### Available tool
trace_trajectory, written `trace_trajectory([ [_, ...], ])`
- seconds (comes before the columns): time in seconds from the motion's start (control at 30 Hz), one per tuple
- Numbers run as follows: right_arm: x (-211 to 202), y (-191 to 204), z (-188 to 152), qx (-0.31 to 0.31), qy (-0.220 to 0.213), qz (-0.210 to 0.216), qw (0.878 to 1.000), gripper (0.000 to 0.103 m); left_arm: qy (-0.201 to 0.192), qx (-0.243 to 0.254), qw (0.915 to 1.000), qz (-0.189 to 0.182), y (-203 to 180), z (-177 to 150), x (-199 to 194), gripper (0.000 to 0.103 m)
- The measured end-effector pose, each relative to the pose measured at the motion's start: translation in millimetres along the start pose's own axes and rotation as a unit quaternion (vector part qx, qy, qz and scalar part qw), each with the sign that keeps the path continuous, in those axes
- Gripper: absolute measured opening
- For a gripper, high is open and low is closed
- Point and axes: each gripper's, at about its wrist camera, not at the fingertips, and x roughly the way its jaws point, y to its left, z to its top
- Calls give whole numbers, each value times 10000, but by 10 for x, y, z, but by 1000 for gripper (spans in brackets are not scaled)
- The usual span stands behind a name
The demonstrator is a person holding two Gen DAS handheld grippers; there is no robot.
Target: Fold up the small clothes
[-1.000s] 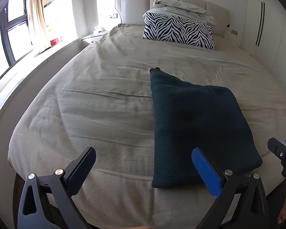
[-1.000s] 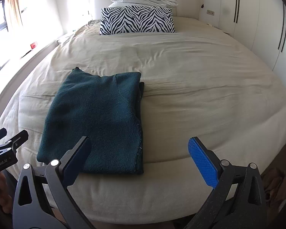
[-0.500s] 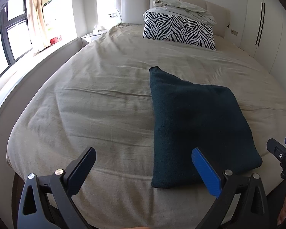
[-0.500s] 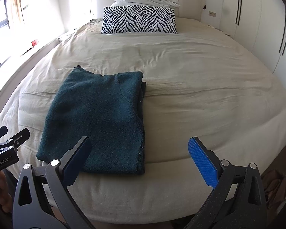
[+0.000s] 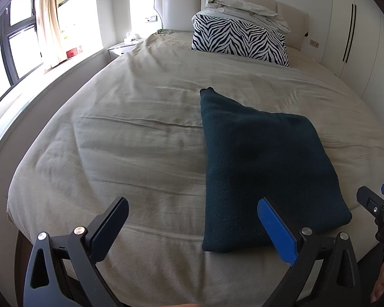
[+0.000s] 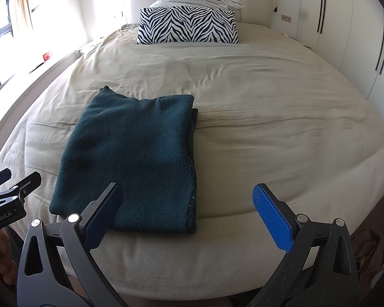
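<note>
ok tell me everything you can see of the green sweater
The sweater is dark teal-green, in a fuzzy, fleece-like knit. It lies folded into a rough rectangle, flat on the beige bedcover near the foot of the bed. A ribbed cuff pokes out at its far left corner, and layered edges show along its right side. Neither tongs touch it; both hover open, short of it.

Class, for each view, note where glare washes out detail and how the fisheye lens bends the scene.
Left wrist view: the window side is blown out white; the bed edge curves into an arc. Right wrist view: glare bleaches the upper left wall; the wardrobe lines bow; the sweater stays sharp.
</note>
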Motion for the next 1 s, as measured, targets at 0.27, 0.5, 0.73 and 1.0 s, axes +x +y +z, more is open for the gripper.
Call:
trace_trajectory([
  [0.27,9,3,-8,4,8,5,10000,103,4,-1,10000,-9,-2,1,6,103],
  [0.5,17,22,-28,2,22,24,10000,103,14,1,10000,-16,-11,-9,15,103],
  [0.73,17,29,-35,14,16,25,10000,103,12,-2,10000,-25,-25,-22,15,103],
  [1.0,17,60,-53,16,18,38,10000,103,17,-2,10000,-28,-26,-26,15,103],
])
